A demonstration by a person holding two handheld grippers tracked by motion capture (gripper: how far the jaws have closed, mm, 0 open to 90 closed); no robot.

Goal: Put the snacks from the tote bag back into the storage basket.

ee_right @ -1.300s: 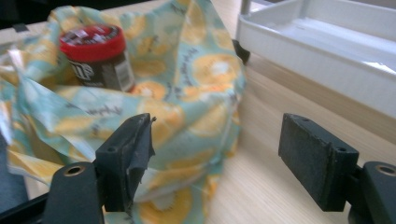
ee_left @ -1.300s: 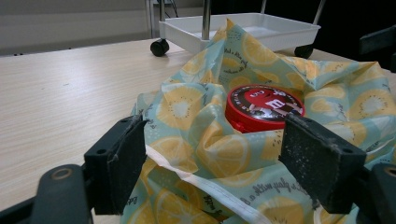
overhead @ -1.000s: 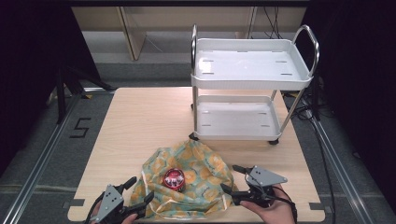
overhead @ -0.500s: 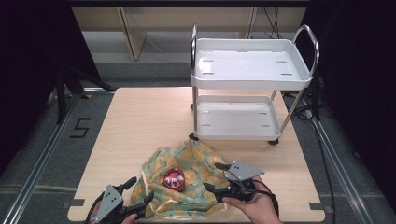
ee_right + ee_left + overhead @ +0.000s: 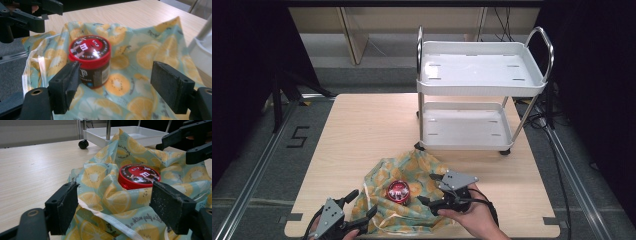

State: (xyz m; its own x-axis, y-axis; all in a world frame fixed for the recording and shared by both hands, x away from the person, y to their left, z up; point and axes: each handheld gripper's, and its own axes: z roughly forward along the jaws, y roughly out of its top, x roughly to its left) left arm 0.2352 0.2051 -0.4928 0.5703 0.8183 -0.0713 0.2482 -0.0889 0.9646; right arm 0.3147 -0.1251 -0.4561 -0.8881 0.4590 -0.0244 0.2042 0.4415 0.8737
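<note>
Starting at your left, your left gripper (image 5: 360,203) sat at the near edge of the table (image 5: 362,130), with its jaws spread wide and nothing between them. In the left gripper view those jaws straddled the near-left hem of the lemon-print cloth (image 5: 105,195) without pinching it, and a white trim ran along that hem below them. The cloth lay crumpled across the front middle of the table, its folds pushed up around a red-lidded jar (image 5: 398,191) that stood upright on it near the centre. From the right gripper view the jar (image 5: 90,60) showed a dark body under a glossy red lid with printed lettering, and the fabric beneath it was spread fairly flat.

Moving on to your right, your right gripper (image 5: 428,189) hovered over the right part of the cloth, just beside the jar, pointing leftward at it. Its jaws were also held wide apart and gripped nothing; in its own view the jar stood ahead of the left jaw rather than between the two, apart from both.

Farther back on the right half of the table, a white two-shelf cart (image 5: 482,75) with chrome handles stood on its castors, its near wheels close to the cloth's far edge.
</note>
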